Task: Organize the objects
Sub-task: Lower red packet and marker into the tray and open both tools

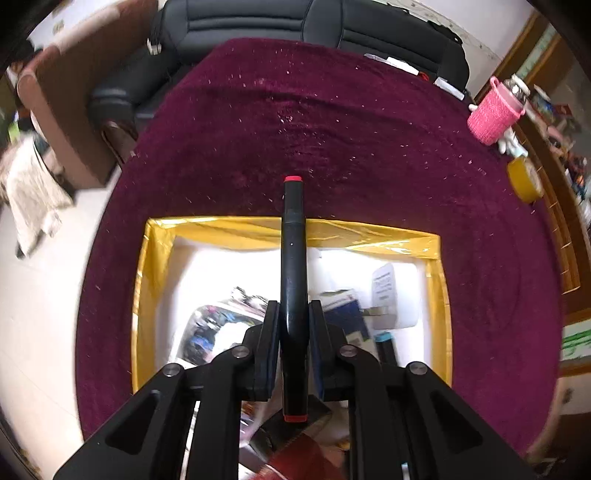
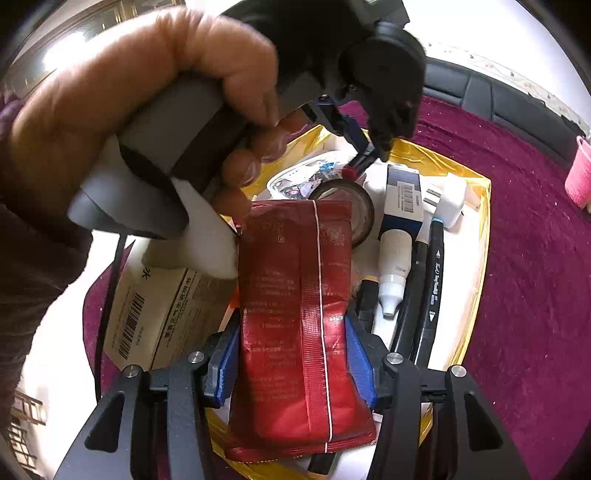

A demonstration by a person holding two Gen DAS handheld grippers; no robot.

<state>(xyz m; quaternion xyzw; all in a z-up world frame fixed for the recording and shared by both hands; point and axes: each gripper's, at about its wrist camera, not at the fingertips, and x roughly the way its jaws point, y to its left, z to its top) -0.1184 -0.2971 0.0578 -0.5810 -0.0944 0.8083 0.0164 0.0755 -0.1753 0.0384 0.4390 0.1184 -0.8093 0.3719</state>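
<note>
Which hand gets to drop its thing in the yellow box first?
Probably the right: its red packet already hangs low among the things inside the yellow box. The left's black marker sits clamped, pointing out across the far rim.

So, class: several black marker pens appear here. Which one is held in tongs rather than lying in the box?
The red-capped marker, clamped in the left tongs. The blue-capped marker lies in the yellow-rimmed box.

place: home living room | cues: black leather sofa [image 1: 236,22] behind worktop draped in maroon cloth [image 1: 332,129] | pink knitted cup [image 1: 493,116], wooden door frame [image 1: 524,48], tiled floor [image 1: 40,295]
</note>
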